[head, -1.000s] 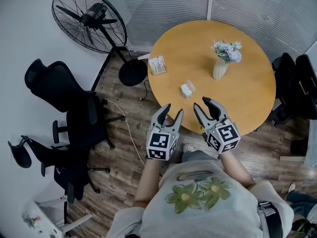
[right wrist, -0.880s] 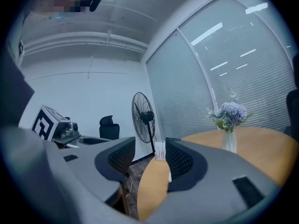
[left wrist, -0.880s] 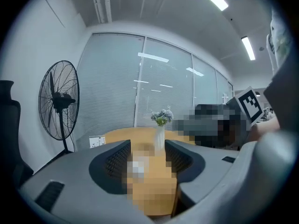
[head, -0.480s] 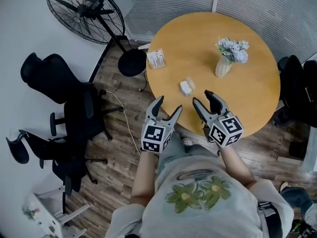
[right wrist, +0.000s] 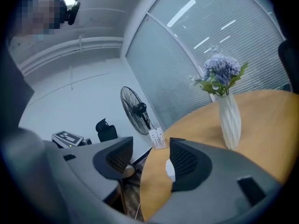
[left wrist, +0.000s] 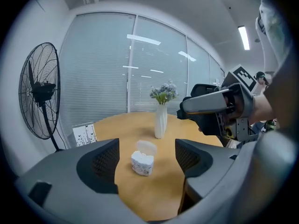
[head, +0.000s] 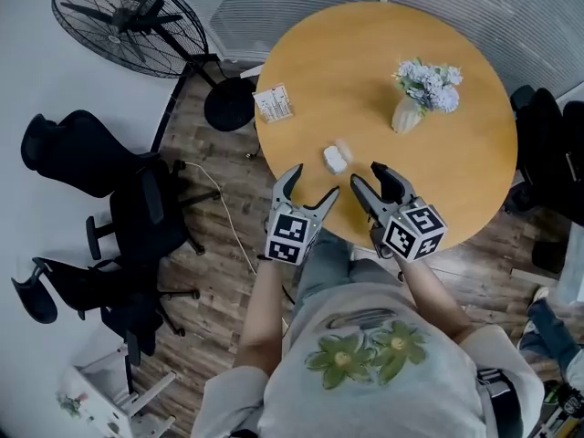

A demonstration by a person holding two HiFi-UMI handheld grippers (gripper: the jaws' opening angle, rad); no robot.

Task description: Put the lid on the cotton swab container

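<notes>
Grey left gripper [head: 313,182], right gripper [head: 366,175] just opened, empty

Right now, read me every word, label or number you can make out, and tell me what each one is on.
No text is legible in any view.
White card: dark print, too small to read.
Cotton swab container: printed band low on its side, too blurred to read.
Marker cubes: black-and-white squares only, no letters.

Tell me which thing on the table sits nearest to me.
The cotton swab container, toward your edge of the table; its lid, the flower vase and the card lie farther away.
</notes>
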